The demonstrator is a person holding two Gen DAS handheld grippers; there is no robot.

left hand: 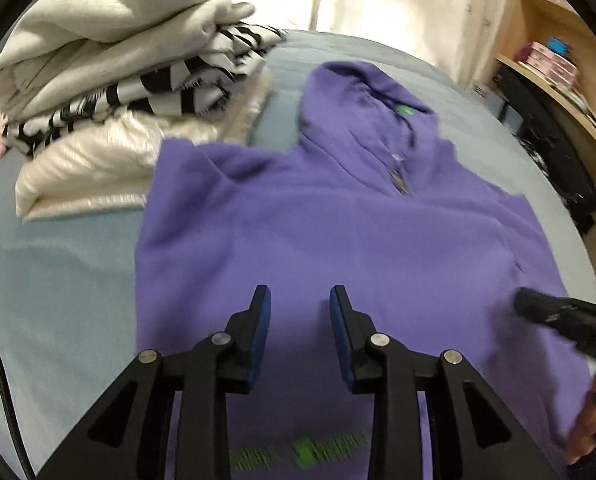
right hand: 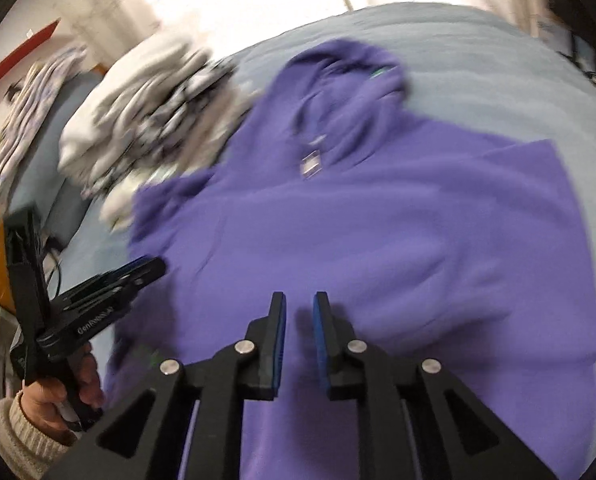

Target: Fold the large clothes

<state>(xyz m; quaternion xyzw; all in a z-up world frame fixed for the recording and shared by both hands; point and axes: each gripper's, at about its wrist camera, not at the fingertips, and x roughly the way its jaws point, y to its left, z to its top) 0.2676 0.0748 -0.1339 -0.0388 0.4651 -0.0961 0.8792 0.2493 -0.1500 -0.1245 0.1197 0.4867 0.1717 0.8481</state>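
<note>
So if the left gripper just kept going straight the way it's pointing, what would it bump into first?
Most likely the purple hoodie. The left gripper, open and holding nothing, hovers over the hoodie's lower body and points along it toward the hood. Depth is unclear, so it might skim above the cloth before touching.

Black hand-held gripper (left hand: 300, 300), blue pads (left hand: 262, 320), silver pivot screws, cream knit cuff (right hand: 21, 436)

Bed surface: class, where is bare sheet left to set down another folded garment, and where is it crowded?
Bare blue sheet lies left of the purple hoodie, below the folded pile. More shows right of the hood. It is crowded where the pile touches the hoodie's shoulder.
</note>
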